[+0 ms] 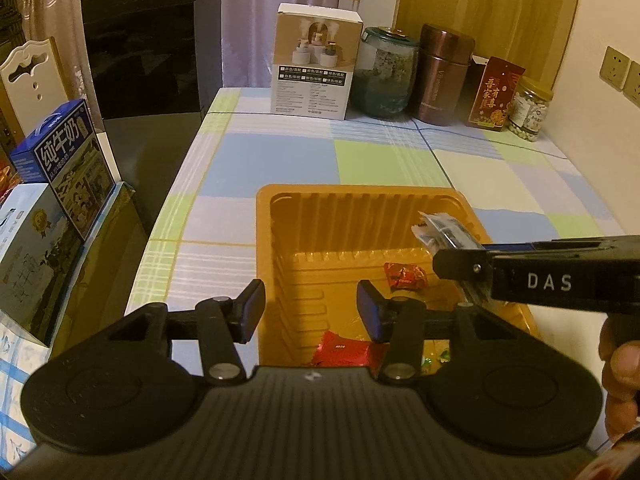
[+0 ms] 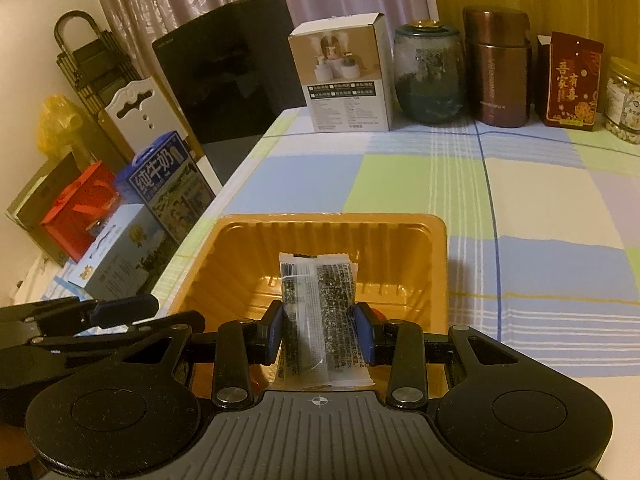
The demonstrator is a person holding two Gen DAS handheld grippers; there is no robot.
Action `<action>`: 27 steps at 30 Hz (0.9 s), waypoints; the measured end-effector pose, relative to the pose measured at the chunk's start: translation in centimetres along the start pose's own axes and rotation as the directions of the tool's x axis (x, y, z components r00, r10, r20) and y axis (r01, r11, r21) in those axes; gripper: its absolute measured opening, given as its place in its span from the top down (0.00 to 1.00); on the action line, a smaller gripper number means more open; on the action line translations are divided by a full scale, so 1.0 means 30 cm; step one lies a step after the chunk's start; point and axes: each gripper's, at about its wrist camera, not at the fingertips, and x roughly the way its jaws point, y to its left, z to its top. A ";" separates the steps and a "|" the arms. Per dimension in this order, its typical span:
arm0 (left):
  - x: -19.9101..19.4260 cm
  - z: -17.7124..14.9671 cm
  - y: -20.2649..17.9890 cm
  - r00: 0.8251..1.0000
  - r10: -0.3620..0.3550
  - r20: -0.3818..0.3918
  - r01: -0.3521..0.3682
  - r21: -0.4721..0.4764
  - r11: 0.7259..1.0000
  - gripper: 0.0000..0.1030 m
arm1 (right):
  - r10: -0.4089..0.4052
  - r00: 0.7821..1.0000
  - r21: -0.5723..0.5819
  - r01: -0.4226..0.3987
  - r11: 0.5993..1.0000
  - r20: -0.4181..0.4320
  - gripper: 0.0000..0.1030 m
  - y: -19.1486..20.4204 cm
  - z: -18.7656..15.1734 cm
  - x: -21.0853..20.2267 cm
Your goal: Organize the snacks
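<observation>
Warm, dim indoor light, yellowish cast. Soft shadows inside orange tray [image 2: 438,264]. Glare on black glossy panel [image 1: 152,60]. Fisheye bending at edges, dark corner vignetting. Slight overall softness.

Left wrist view: near end of orange tray [image 1: 340,216] hidden behind left gripper [image 1: 310,310] body; red wrapper [image 1: 344,354] at lower centre only partly exposed, print too small to read. Green-flecked wrapper [image 1: 438,356] mostly covered by the gripper linkage. Hand [image 1: 622,384] cut off by right edge. Right wrist view: lower end of the snack packet [image 2: 316,312] hidden under right gripper [image 2: 320,330] body; its print illegible. Pill-like contents of jar [image 2: 624,100] cut by right edge. Left gripper's tips at left edge are truncated.
</observation>
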 end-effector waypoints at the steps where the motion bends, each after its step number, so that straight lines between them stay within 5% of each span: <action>1: 0.000 -0.001 0.002 1.000 0.002 -0.001 -0.002 0.000 1.000 0.52 | 0.014 1.000 0.008 -0.014 1.000 0.007 0.63 -0.004 0.000 0.001; 6: -0.002 -0.011 0.007 1.000 0.012 -0.005 -0.012 -0.002 1.000 0.47 | 0.025 0.999 0.023 -0.026 0.999 0.047 0.40 -0.020 0.000 -0.015; 21: -0.106 -0.041 -0.022 0.999 0.038 0.030 -0.037 -0.037 0.999 0.03 | -0.082 0.996 0.101 0.078 0.992 0.037 0.31 -0.118 -0.065 -0.178; 27: -0.200 -0.063 -0.052 0.999 0.029 0.029 -0.029 -0.028 0.999 0.00 | -0.107 0.994 0.109 0.103 0.989 0.029 0.29 -0.111 -0.104 -0.290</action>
